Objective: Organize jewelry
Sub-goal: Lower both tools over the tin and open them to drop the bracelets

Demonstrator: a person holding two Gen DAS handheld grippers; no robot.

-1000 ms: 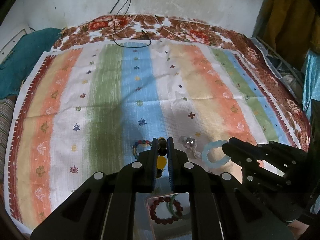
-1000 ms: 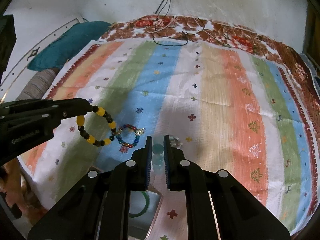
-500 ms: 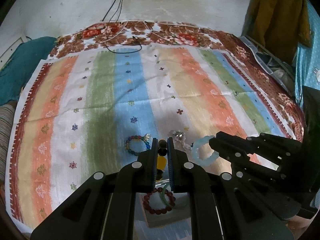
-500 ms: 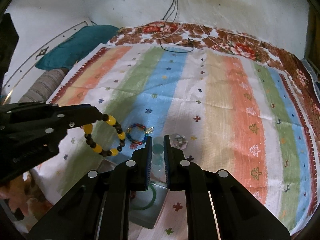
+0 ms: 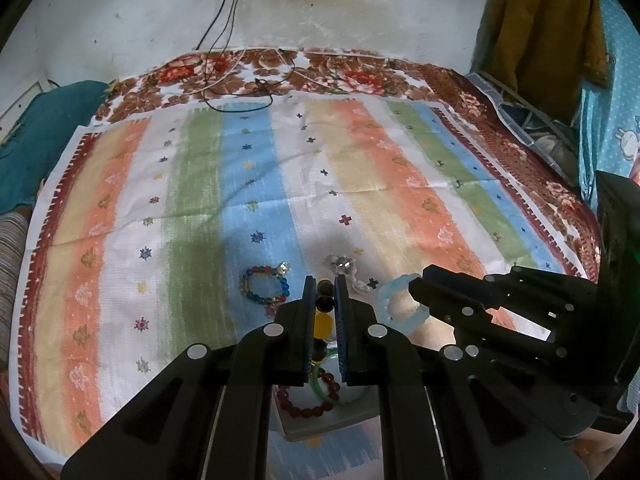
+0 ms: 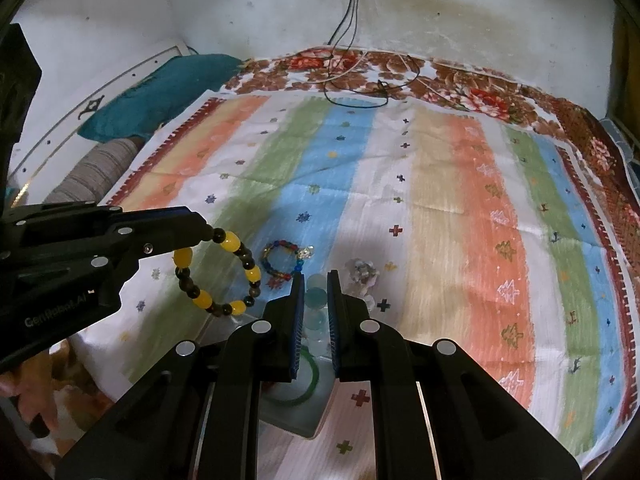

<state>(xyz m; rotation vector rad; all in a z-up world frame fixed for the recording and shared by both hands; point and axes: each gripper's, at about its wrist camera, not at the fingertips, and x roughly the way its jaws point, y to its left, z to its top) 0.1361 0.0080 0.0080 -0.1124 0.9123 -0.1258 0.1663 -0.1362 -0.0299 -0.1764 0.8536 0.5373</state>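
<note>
Two tools clamped: left tool [image 5: 324, 300] on yellow-black bracelet [image 6: 218, 272], right tool [image 6: 314, 300] on pale-blue bracelet [image 5: 400, 300].

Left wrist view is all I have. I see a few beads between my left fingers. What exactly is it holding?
Observer: A full loop, the yellow and dark beaded bracelet, hangs from the left gripper, pinched at its top.
Operator: Is it tangled with the multicoloured one?
Observer: No. The multicoloured bracelet lies apart on the striped cloth, beside the loop.
Operator: And the right gripper's hold on the blue one?
Observer: The right gripper is shut on the pale blue bracelet, whose beads sit between its fingers.
</note>
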